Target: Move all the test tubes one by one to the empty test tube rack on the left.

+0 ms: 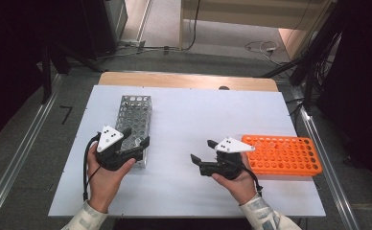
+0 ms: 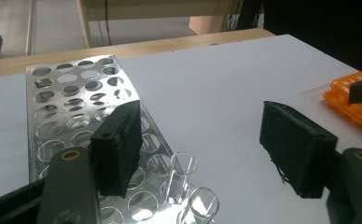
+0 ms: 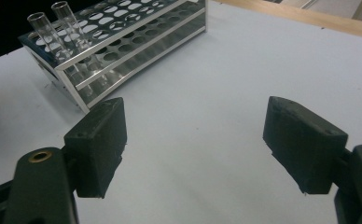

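Observation:
A silver metal tube rack [image 1: 133, 120] stands on the left of the white table [image 1: 189, 110]. Two clear glass tubes [image 2: 181, 175] [image 2: 201, 209] stand upright in holes at its near end. My left gripper [image 1: 137, 138] hovers over that end, open. In the left gripper view the taller tube rises between the jaws of the left gripper [image 2: 200, 126], nearer the left pad [image 2: 118, 149] and apart from it. My right gripper [image 1: 202, 150] is held mid-table, open with nothing between its pads. In the right gripper view this gripper [image 3: 193, 116] faces bare tabletop, with the metal rack [image 3: 123, 37] and its tubes [image 3: 44, 30] beyond.
An orange plastic rack [image 1: 282, 155] with several holes lies flat at the right, just behind my right hand. A wooden strip [image 1: 189, 80] borders the table's far edge. Grey floor, rails and cables surround the table.

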The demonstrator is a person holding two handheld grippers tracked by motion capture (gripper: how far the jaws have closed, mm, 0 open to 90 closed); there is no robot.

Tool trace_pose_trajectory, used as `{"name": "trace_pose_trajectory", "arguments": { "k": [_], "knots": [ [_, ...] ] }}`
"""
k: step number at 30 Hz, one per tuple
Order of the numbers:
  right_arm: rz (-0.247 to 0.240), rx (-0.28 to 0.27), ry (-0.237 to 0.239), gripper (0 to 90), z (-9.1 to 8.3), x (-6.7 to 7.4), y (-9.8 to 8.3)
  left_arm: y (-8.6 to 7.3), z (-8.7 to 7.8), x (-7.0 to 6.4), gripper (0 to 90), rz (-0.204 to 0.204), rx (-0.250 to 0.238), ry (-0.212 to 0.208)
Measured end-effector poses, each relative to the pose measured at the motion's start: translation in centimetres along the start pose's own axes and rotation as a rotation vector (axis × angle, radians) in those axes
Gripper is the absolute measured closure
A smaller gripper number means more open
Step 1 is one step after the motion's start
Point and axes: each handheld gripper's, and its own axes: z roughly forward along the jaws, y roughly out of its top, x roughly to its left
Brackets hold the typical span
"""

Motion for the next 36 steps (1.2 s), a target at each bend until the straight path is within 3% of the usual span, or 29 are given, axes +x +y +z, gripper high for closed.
{"name": "trace_pose_trajectory", "arguments": {
  "k": [8,21,30,36],
  "knots": [
    [0.026,-0.048,-0.048,20.5,-2.8,-1.3,-0.3,0.0,0.0,0.0,24.7,-0.007,0.0,0.006],
    [0.07,-0.085,-0.147,20.5,-8.3,-3.5,-2.9,0.1,0.0,-0.1,21.3,-0.007,-0.01,0.008],
    [0.1,-0.085,-0.234,21.8,-9.9,-4.9,-4.4,0.0,0.1,-0.2,19.8,0.002,-0.009,0.01],
    [0.119,-0.064,-0.278,21.7,-9.7,-6.0,-4.9,0.0,0.1,-0.3,19.1,0.006,0.0,0.005]
  ]
}}
